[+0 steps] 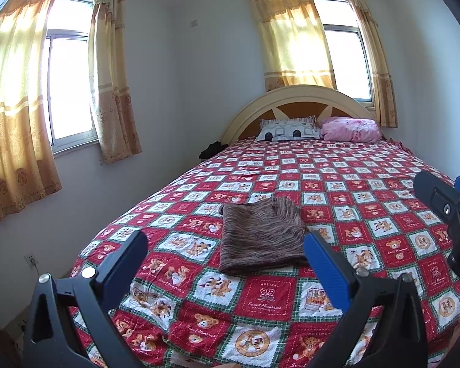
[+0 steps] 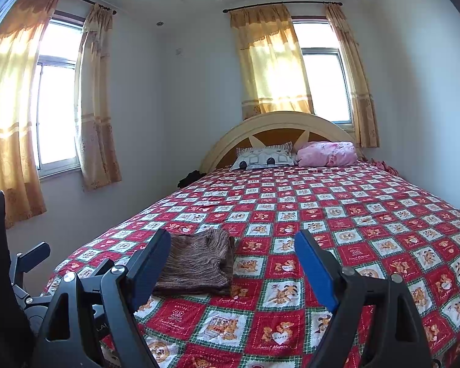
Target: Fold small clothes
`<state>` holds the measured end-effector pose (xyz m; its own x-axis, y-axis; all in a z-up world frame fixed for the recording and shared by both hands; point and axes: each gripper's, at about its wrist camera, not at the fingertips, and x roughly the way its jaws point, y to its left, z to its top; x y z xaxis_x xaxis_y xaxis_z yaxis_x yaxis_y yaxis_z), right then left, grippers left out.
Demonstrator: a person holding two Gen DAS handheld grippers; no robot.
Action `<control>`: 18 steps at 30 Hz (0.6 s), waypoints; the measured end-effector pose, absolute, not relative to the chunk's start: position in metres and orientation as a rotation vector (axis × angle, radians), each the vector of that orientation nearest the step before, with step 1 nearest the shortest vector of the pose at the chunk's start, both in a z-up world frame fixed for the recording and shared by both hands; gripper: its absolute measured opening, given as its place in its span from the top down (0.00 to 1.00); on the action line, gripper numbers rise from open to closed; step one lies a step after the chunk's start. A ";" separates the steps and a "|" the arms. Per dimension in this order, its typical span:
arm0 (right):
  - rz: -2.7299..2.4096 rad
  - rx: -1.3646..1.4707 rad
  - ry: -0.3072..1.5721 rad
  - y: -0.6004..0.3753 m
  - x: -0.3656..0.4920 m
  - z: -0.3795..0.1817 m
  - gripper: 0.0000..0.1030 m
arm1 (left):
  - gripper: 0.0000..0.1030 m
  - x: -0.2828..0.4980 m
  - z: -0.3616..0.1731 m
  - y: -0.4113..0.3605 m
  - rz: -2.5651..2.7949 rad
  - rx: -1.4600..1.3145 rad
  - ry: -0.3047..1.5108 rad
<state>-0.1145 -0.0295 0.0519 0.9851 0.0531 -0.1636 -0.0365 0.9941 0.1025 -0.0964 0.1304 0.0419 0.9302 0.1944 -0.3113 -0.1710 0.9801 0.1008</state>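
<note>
Knit (image 1: 260, 239) flat on bedspread (image 1: 368, 190), near foot of bed, mid-width; already doubled into rough rectangle, one rounded layer peeking past far right corner. Soft, light, limp judging by drape; ribbed weave likely grippy, not slippery; nothing fragile. Will sag and unfold if lifted by single layer.

Left gripper (image 1: 227, 254) spread wide, empty, held above near edge. Right gripper (image 2: 233, 260) equally wide, empty, knit off to its left.

Best hold: near corners, pinching all layers together, one per gripper.
</note>
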 end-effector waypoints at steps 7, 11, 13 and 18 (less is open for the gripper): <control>0.045 0.102 0.175 -0.029 -0.114 0.050 0.19 | 0.00 -0.096 0.042 0.131 0.186 0.070 0.329; 0.044 0.102 0.175 -0.028 -0.114 0.050 0.19 | 0.00 -0.095 0.042 0.131 0.184 0.070 0.328; 0.044 0.103 0.175 -0.028 -0.114 0.050 0.19 | 0.00 -0.095 0.042 0.131 0.185 0.075 0.324; 0.042 0.106 0.179 -0.030 -0.114 0.047 0.19 | 0.00 -0.096 0.044 0.133 0.168 0.054 0.323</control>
<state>-0.1144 -0.0295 0.0473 0.9832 0.0510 -0.1755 -0.0320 0.9935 0.1092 -0.0959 0.1330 0.0441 0.9345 0.1731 -0.3111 -0.1561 0.9846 0.0792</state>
